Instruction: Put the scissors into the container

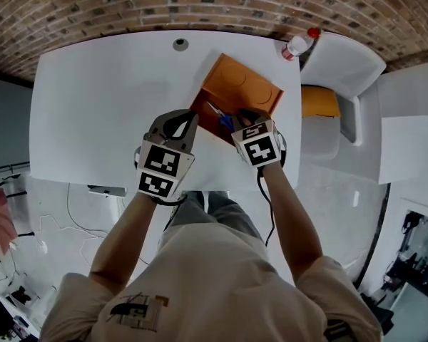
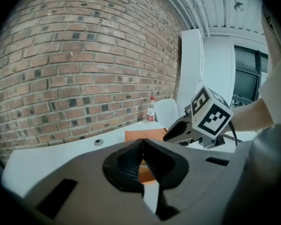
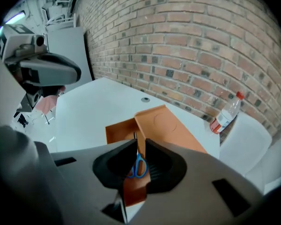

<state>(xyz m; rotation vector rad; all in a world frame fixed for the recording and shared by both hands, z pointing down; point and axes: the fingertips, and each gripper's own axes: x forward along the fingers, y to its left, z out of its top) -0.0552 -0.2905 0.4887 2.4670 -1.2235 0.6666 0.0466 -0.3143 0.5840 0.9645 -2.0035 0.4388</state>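
scissors: one pair, blue-handled [image 3: 138, 165]. We see it through the gap of the right claw [image 3: 140, 142]. It seems to lie in the open part of the orange container [image 3: 164, 125], blades toward 11 o'clock.
right claw: jaws stand narrowly parted. No pad shows pressing on the handles, so we take it as released, though the grip line is partly masked.
left claw: [image 2: 143, 142] clenched on nothing. It is held above the worktop [image 1: 107, 105] at 9 o'clock of the container.
step in hand: we judge it as letting go and clearing out, with the task nearly done.
how to do it well: lift the right claw straight back along its own line. Keep the jaws off the blue loops so they do not drag the pair over the wall. Check that the blade tip sits inside the rim at 11 o'clock. Keep the left claw away from the container so nothing nudges it.
risk: a loop catching on a jaw as it lifts, or the blade resting on the edge and tipping out.
count, task things: scissors one; container one.
count, claws: two.
count, others: one plastic bottle [image 1: 297, 45] with a red cap at 1 o'clock of the container; one round grommet [image 1: 180, 44] in the worktop at 11 o'clock; one white chair [image 1: 342, 66] at 2 o'clock.
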